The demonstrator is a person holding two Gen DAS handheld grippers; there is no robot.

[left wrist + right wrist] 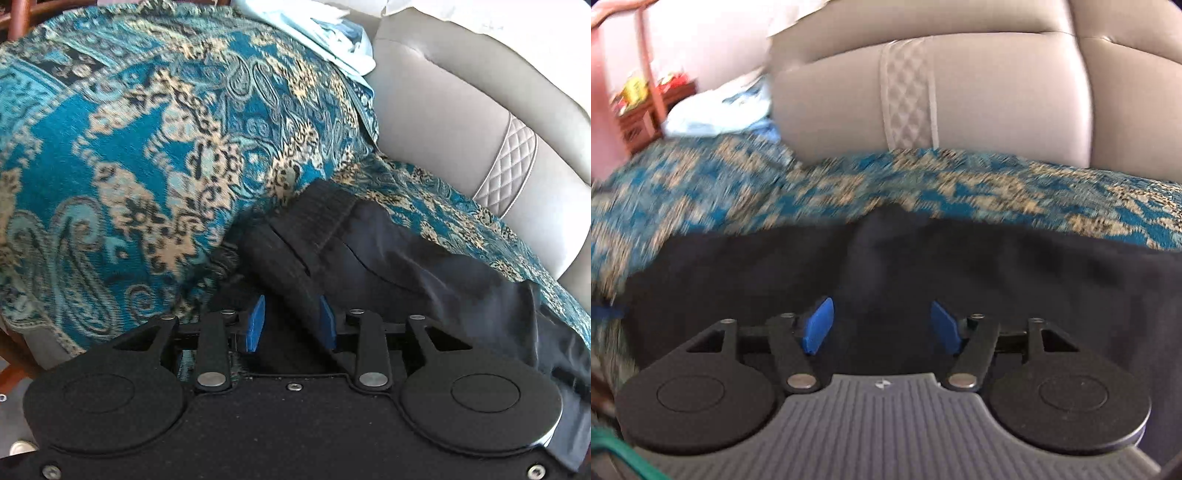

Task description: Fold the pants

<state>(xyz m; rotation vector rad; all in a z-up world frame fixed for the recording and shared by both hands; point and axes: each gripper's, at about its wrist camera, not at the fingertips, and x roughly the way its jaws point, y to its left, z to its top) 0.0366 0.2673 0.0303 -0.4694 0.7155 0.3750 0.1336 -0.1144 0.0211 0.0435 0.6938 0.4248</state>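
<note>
Dark navy pants (pixel 399 258) lie on a teal and beige paisley throw (pixel 122 155) over a sofa. Their ribbed black waistband (pixel 295 236) runs down between the blue pads of my left gripper (pixel 291 323), whose jaws stand a little apart with the band between them. In the right wrist view the pants (pixel 738 269) spread across the throw (pixel 701 192), blurred by motion. A raised fold of the fabric (pixel 875 258) sits just ahead of my right gripper (pixel 882 325), which is open with its pads wide apart.
The beige leather sofa back (pixel 461 110) with a quilted strip (pixel 506 162) rises behind the throw; it also shows in the right wrist view (pixel 997 92). Pale blue and white cloth (pixel 317 26) lies at the back. A wooden shelf (pixel 639 114) stands far left.
</note>
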